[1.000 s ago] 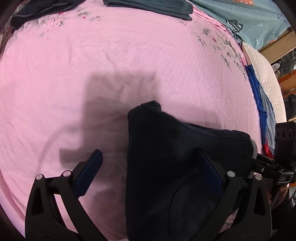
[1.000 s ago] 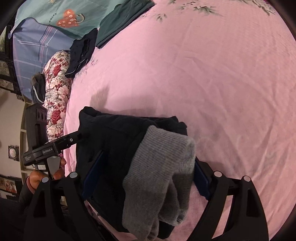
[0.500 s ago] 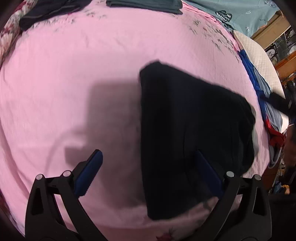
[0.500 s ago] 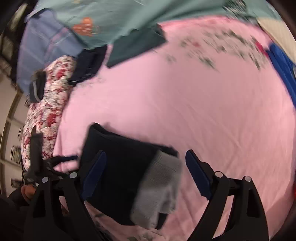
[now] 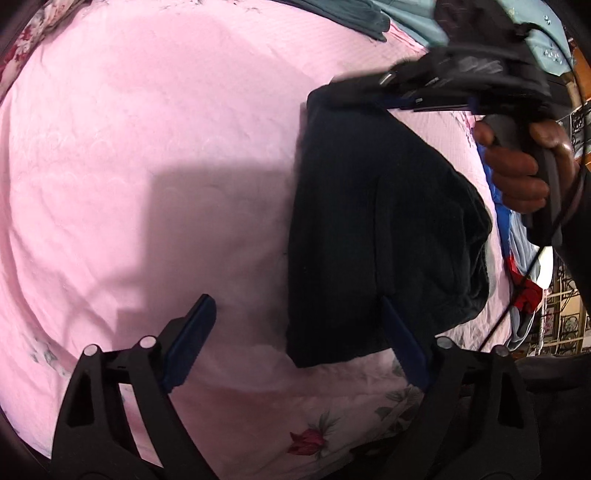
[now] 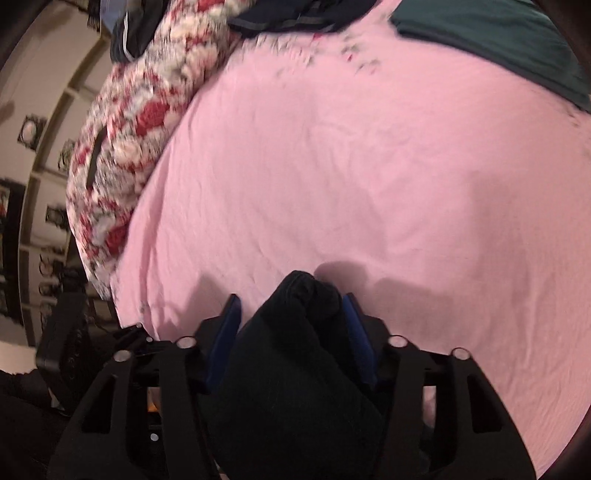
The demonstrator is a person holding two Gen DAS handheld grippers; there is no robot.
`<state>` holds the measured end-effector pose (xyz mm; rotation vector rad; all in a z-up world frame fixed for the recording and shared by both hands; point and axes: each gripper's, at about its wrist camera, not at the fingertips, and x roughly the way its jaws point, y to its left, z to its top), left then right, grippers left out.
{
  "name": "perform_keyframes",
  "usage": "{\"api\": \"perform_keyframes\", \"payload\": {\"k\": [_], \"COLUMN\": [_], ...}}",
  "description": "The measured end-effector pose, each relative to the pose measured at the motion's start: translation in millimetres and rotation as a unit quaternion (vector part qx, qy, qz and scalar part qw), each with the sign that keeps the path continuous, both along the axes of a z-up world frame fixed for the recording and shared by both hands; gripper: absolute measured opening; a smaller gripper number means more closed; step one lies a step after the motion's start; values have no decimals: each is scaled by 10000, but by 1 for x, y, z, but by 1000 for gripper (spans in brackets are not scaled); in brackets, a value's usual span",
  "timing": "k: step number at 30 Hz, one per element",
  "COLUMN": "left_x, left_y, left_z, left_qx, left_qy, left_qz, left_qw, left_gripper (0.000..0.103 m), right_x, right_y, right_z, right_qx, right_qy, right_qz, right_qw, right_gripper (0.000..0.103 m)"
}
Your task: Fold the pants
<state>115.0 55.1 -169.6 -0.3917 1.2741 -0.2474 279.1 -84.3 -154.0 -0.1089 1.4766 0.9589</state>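
Note:
The folded black pants lie on the pink bedsheet, right of centre in the left wrist view. My left gripper is open and empty, just before the pants' near edge. My right gripper is shut on the far corner of the pants, which bunch between its blue pads. In the left wrist view the right gripper shows at the top right, held by a hand, pinching that far corner.
A folded dark green garment and a black garment lie at the far edge of the bed. A red-and-white floral quilt is at the left. Blue and red clothes hang off the right edge.
My right gripper has moved to the pants' far corner and shut on it. The left gripper has pulled back toward the near edge and stays open.

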Motion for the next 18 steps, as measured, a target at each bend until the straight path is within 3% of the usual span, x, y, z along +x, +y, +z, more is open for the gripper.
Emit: {"api": "perform_keyframes", "payload": {"k": [3, 8, 10, 12, 14, 16, 17, 18], "left_x": [-4, -9, -15, -20, -21, -20, -17, -13], "left_y": [-2, -7, -9, -20, -30, -25, -17, -8], "left_z": [0, -2, -2, -3, 1, 12, 23, 34], "left_qx": [-133, -74, 50, 418, 725, 768, 690, 577], "left_qy": [-46, -150, -196, -279, -300, -353, -488, -611], "left_qz": [-19, -6, -103, -413, -764, -847, -764, -648], "left_qw": [9999, 9999, 9997, 9979, 9940, 9928, 9935, 9944], "left_gripper": [75, 72, 72, 72, 72, 72, 73, 78], "right_x": [-4, 3, 7, 11, 13, 14, 15, 15], "right_y": [4, 0, -1, -5, -4, -15, -29, -43], "right_z": [-7, -7, -13, -21, -19, -3, 15, 31], "right_qx": [-208, -72, 25, 114, 186, 288, 426, 526], "right_qy": [-88, -91, 0, 57, 180, 218, 0, -242], "right_qz": [239, 119, -42, -230, -395, -526, -716, -899], "right_qw": [9995, 9999, 10000, 9997, 9989, 9980, 9965, 9943], "right_gripper": [22, 18, 18, 18, 20, 28, 35, 52]}}
